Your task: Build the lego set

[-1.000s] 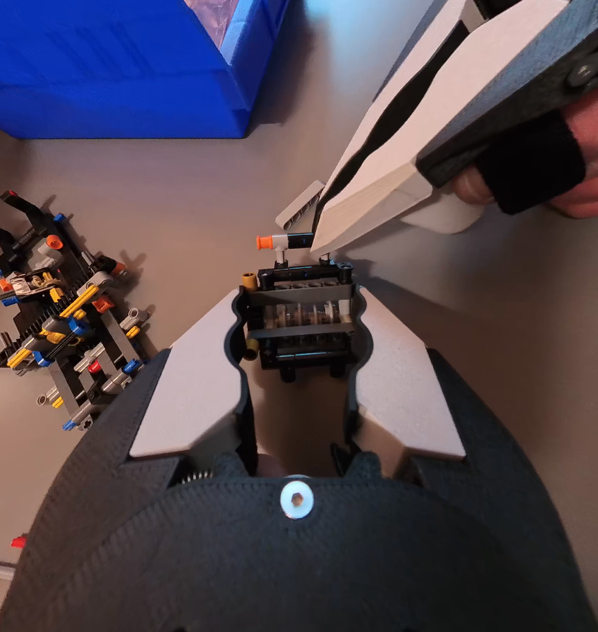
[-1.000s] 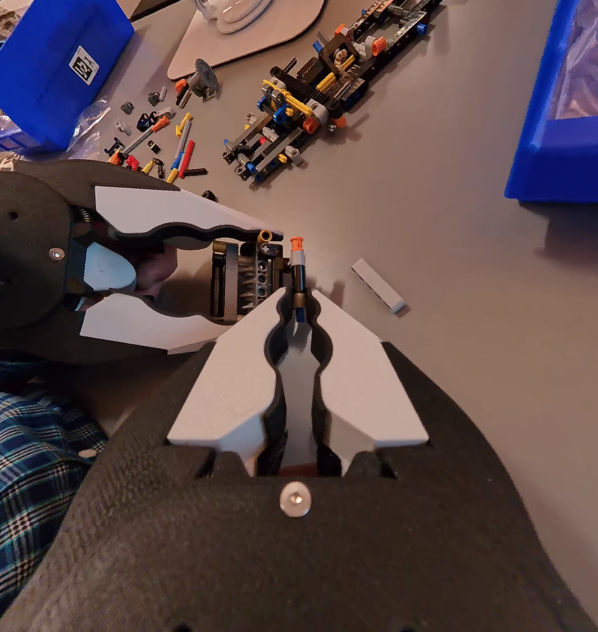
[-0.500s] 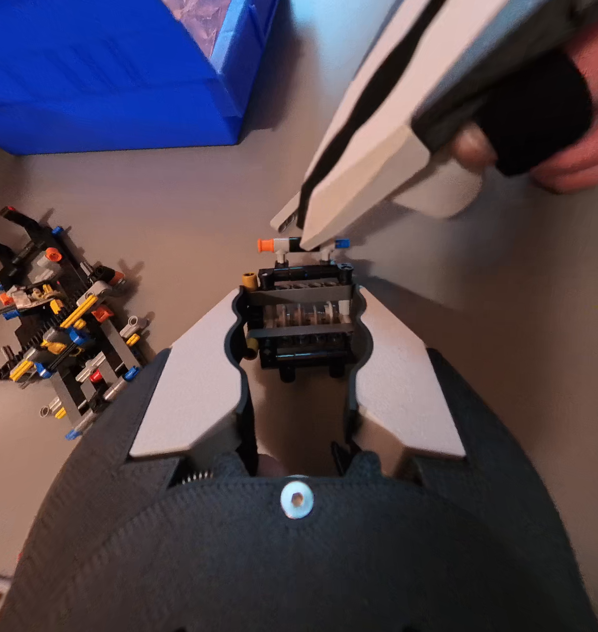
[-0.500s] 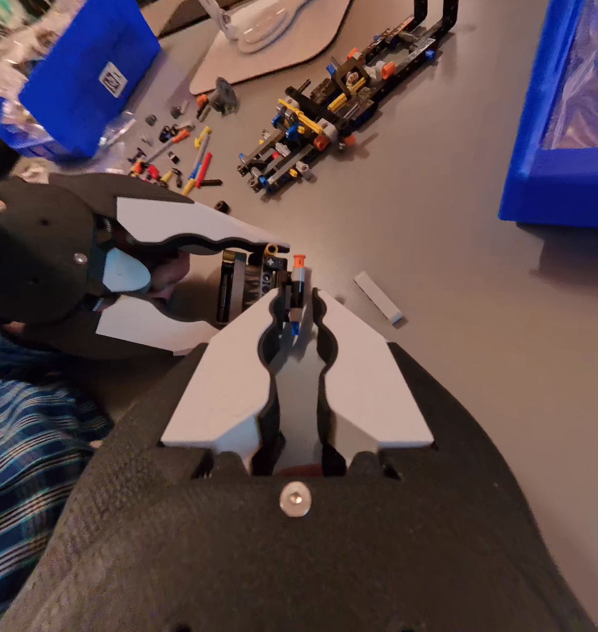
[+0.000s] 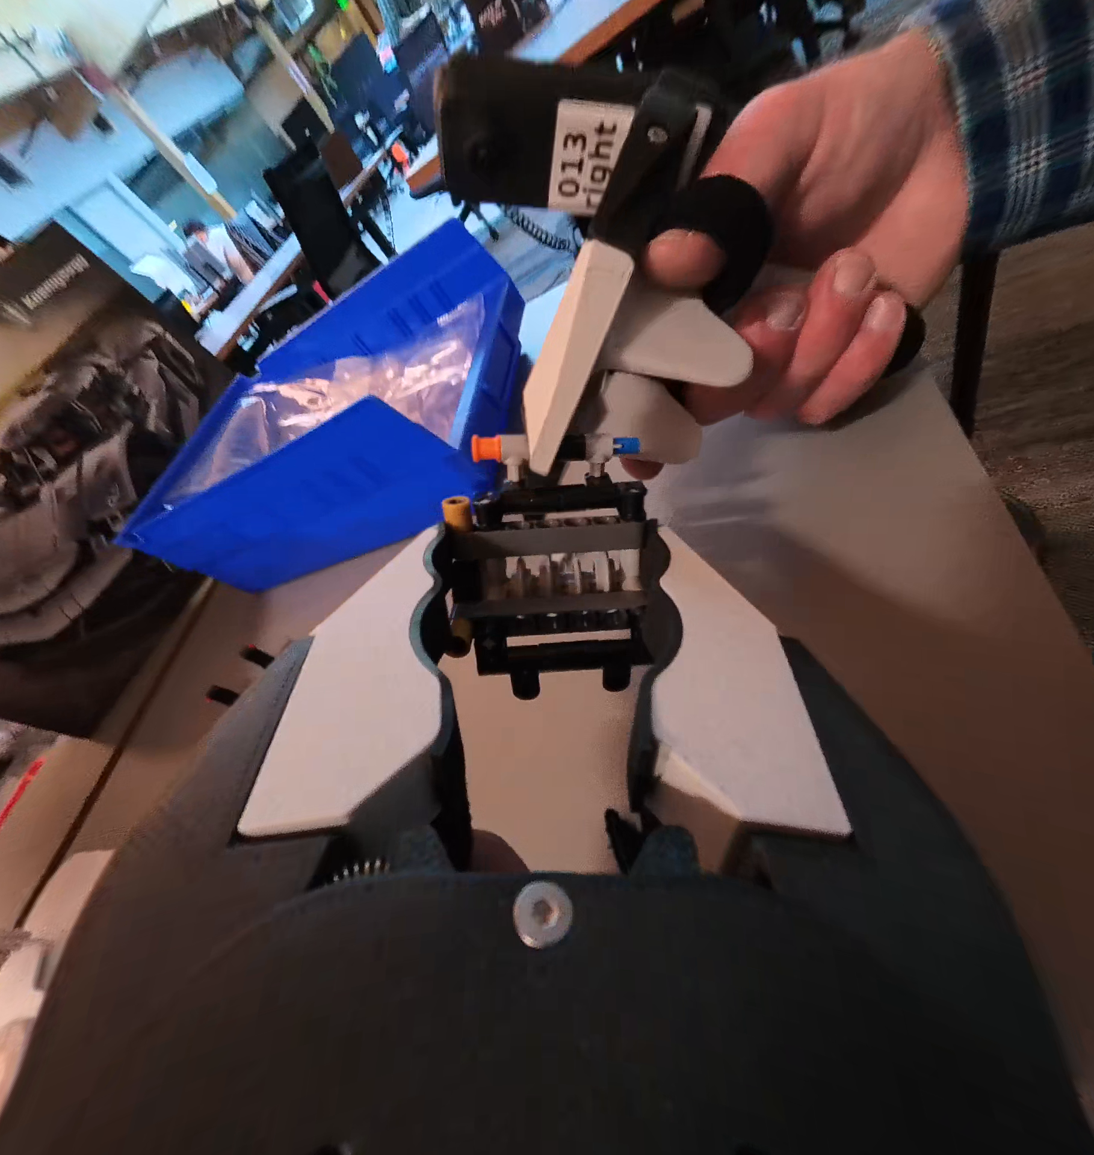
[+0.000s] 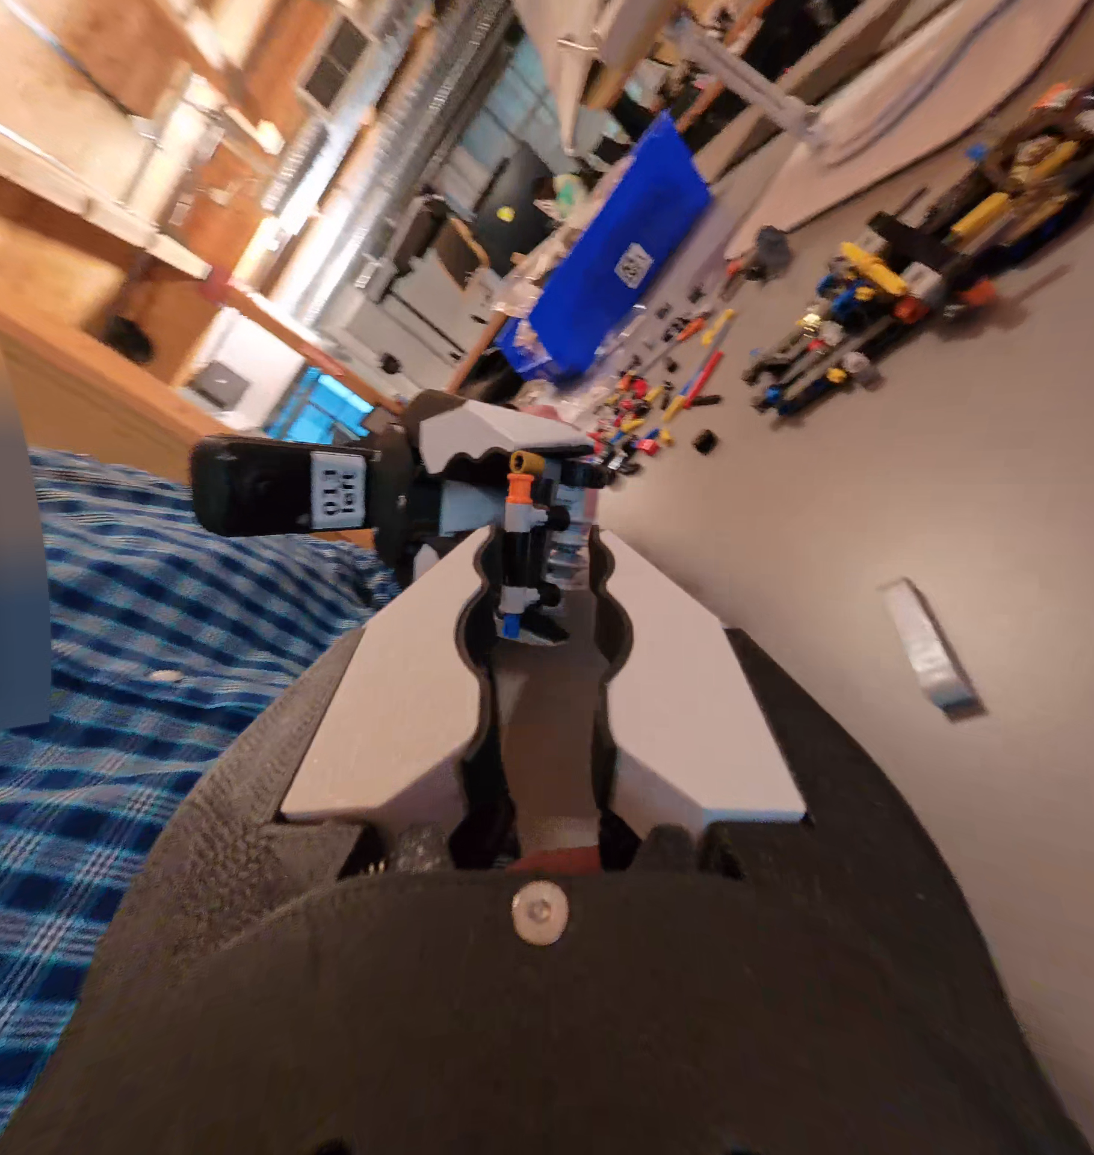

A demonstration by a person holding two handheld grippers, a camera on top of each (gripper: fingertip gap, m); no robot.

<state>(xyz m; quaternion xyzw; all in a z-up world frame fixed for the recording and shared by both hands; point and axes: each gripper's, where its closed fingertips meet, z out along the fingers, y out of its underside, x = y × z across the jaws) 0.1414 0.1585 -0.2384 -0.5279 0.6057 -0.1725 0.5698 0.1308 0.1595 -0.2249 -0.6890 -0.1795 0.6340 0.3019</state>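
My left gripper [image 5: 547, 562] is shut on a black and grey Lego engine block [image 5: 547, 594] and holds it above the table. A thin black axle piece [image 5: 572, 447] with an orange end [image 5: 483, 447] and a blue end [image 5: 626, 445] sits across the block's top on two white connectors. My right gripper [image 6: 538, 550] comes down onto it. Its jaws stand apart on either side of the axle piece [image 6: 516, 550], which lies close to one finger [image 6: 419, 656]. The left gripper also shows in the right wrist view [image 6: 551, 487].
A blue bin [image 5: 319, 462] with clear bags stands behind the block. In the right wrist view a long chassis build [image 6: 876, 312], several loose pieces [image 6: 657, 400], another blue bin [image 6: 619, 262] and a grey beam [image 6: 926, 650] lie on the grey table [image 6: 844, 531]. My left and right fingertips are right by each other. The long chassis build [image 6: 876, 312] is about equally far from each gripper, around 15 centimeters.
The right gripper's jaws, shut on the axle piece a second ago, now stand apart around it. Both grippers have tilted up, so the room shows behind them.
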